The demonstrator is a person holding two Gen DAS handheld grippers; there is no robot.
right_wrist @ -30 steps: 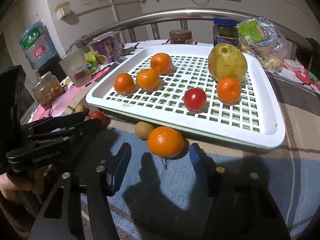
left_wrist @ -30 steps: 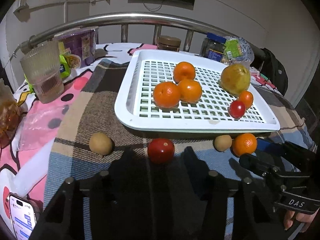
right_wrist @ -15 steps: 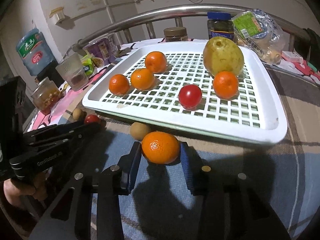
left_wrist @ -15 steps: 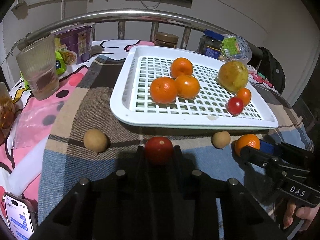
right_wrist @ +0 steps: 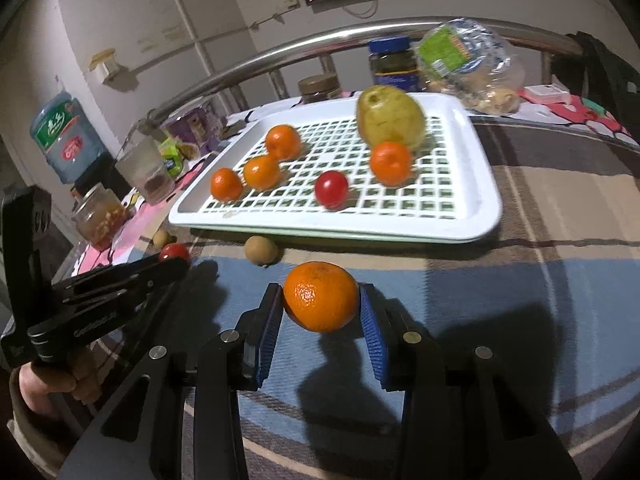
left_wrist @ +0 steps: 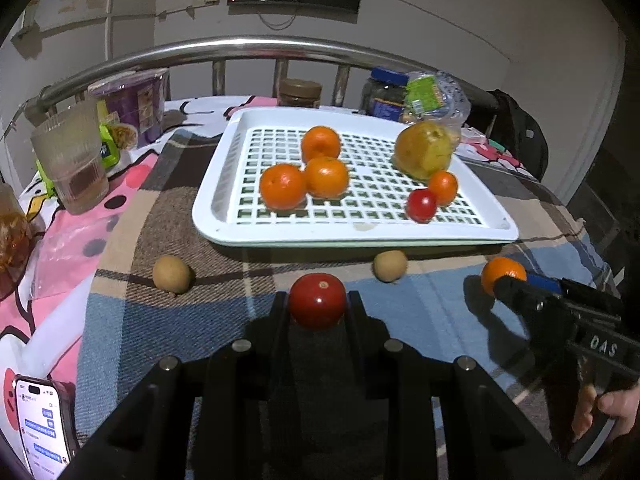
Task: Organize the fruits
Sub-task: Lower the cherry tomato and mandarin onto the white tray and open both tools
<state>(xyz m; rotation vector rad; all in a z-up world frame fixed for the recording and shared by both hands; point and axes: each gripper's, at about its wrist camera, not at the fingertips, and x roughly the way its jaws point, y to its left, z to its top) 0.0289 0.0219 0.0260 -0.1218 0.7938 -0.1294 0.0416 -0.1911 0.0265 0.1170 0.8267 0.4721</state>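
The left gripper [left_wrist: 317,304] pinched a round red tomato [left_wrist: 317,300], just in front of the white plastic grid tray [left_wrist: 360,234]. The right gripper [right_wrist: 321,312] squeezed a round orange mandarin [right_wrist: 321,297], also just in front of the tray and, it seemed, a little off the checked blanket [right_wrist: 520,300]. This looked like the picking-up step. Next, each fruit probably needed lifting over the tray's front rim and setting beside its own kind. Two small brown fruits [left_wrist: 390,265] waited in front of the tray.
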